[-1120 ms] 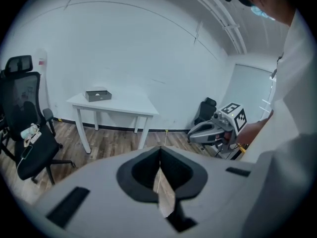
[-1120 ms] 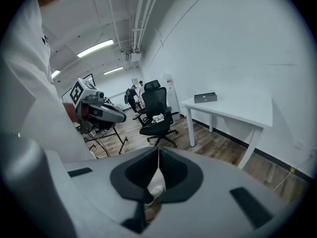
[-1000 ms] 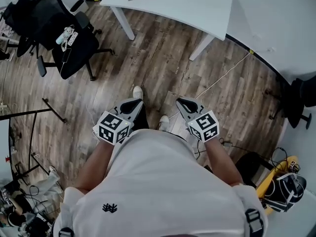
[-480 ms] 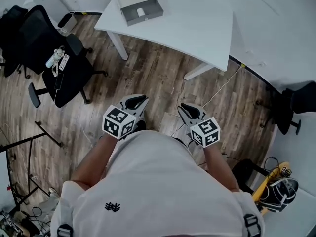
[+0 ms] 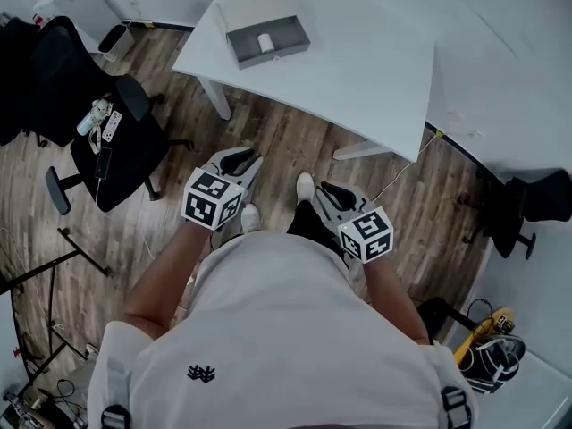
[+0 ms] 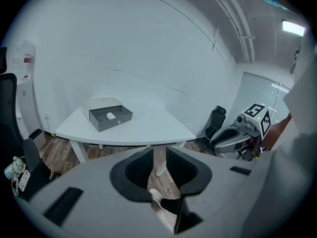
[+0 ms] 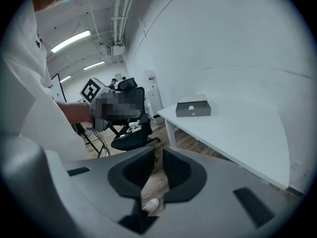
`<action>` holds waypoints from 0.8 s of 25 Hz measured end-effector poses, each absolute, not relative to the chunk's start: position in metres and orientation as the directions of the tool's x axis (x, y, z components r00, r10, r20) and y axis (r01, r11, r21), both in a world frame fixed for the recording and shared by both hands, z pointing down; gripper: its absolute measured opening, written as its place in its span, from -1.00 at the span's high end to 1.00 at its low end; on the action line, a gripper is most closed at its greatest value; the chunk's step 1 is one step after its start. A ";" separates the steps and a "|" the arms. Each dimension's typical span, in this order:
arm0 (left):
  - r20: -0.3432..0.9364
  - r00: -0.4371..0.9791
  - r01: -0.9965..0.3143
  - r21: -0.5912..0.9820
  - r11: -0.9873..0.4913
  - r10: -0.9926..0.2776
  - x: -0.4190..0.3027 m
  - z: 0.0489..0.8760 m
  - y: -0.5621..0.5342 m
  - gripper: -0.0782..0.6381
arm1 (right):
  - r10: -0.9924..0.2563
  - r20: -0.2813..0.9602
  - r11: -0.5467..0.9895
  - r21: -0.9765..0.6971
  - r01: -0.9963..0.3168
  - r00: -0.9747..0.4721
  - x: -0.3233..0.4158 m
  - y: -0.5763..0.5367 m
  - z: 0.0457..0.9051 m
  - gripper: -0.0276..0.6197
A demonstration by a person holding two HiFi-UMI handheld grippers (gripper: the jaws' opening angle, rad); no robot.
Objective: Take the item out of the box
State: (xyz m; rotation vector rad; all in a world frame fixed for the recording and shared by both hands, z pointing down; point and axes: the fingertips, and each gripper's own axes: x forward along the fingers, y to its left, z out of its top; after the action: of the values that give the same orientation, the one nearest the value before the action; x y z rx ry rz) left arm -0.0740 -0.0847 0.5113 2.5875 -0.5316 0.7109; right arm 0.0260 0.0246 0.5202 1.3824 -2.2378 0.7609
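Observation:
An open grey box point(image 5: 266, 36) sits at the far left of the white table point(image 5: 375, 52), with a small white item point(image 5: 265, 43) inside and its pale lid point(image 5: 253, 11) lying behind it. Both grippers hang over the wooden floor, well short of the table. My left gripper point(image 5: 239, 162) has its jaws opening, with nothing between them; along them I see the box point(image 6: 110, 118) and the item point(image 6: 110, 115) far ahead. My right gripper point(image 5: 327, 191) holds a narrow gap and is empty. From it the box point(image 7: 193, 108) shows in the distance.
A black office chair point(image 5: 112, 146) with remotes and a phone on its seat stands at the left. Another dark chair point(image 5: 527, 208) is at the right. A cable point(image 5: 407, 164) runs across the floor under the table's edge. A small bin point(image 5: 116, 38) stands near the wall.
The person has stepped toward the table, so the box and more of the tabletop have come into view. Both grippers have moved forward with the body.

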 end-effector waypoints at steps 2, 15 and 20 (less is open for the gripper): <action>0.547 0.789 -0.484 0.273 -0.832 -0.279 -0.067 0.512 -0.108 0.53 | -0.679 0.585 0.377 -0.242 -0.894 -0.444 0.037 0.004 0.522 0.75; 0.643 0.617 -0.729 0.250 -0.638 -0.454 -0.004 0.537 -0.286 0.45 | -0.614 0.545 0.538 -0.242 -0.808 -0.572 0.142 -0.132 0.519 0.76; 0.718 0.534 -0.789 0.233 -0.569 -0.446 0.011 0.565 -0.338 0.42 | -0.596 0.534 0.548 -0.275 -0.790 -0.599 0.176 -0.158 0.526 0.76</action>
State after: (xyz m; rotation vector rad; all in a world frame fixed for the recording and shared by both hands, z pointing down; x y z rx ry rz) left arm 0.0113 -0.3382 0.5649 2.2289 -0.9975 0.8258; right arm 0.1763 -0.1576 0.5263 1.1329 -2.4080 0.7038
